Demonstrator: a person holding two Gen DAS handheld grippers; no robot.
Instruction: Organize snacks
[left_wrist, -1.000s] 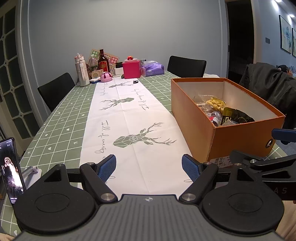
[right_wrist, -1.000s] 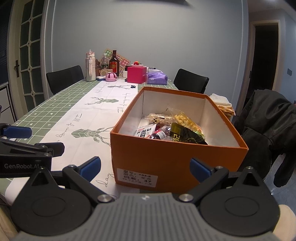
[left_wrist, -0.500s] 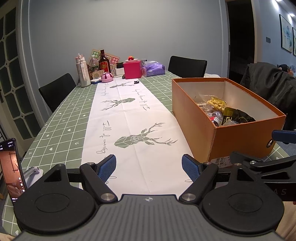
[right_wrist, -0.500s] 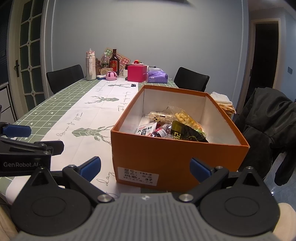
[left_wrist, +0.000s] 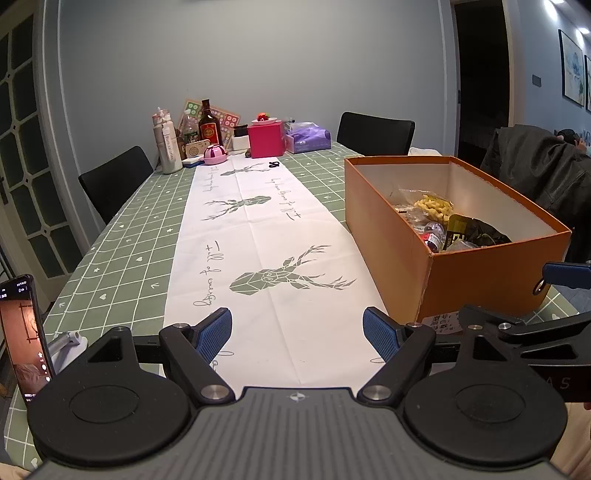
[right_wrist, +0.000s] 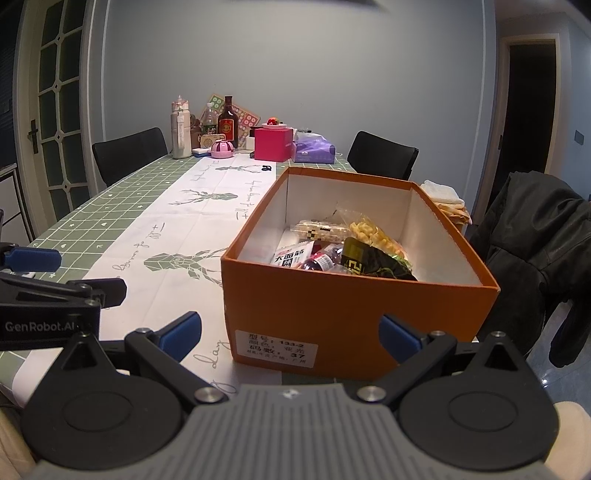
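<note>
Seen from the left wrist camera, the left gripper (left_wrist: 297, 332) is hovering low over the near edge of the table (left_wrist: 122, 266), its blue-padded fingers (left_wrist: 214, 334) standing spread wide with nothing between them, above a white runner (left_wrist: 258, 236) printed with deer heads. An orange cardboard box (left_wrist: 391, 236) is sitting along the table's right edge near the near right corner, open at the top and holding the snacks (left_wrist: 434, 208): a clear bag of yellow puffs, a small bottle and a dark packet. The right gripper (left_wrist: 565, 275) is showing at the frame's right edge, just beside the box's near end. A phone (left_wrist: 22, 339) with a lit screen is standing upright at the near left corner. Bottles (left_wrist: 168, 144), a pink box (left_wrist: 266, 140) and a purple tissue pack (left_wrist: 308, 134) are crowding the far edge, with black chairs (left_wrist: 114, 181) flanking the table. Seen from the right wrist camera, the right gripper (right_wrist: 290, 336) is pointing straight at the near end of the orange cardboard box (right_wrist: 332, 306), its fingers (right_wrist: 399, 338) likewise standing wide apart and gripping nothing, with a white label on the box wall between them. The snacks (right_wrist: 373, 236) are lying in the bottom of the box, toward its right side. The left gripper (right_wrist: 33, 258) is reaching in at the frame's left edge, over the runner. A dark jacket (right_wrist: 535, 236) is draping over a chair beyond the table's right edge.
</note>
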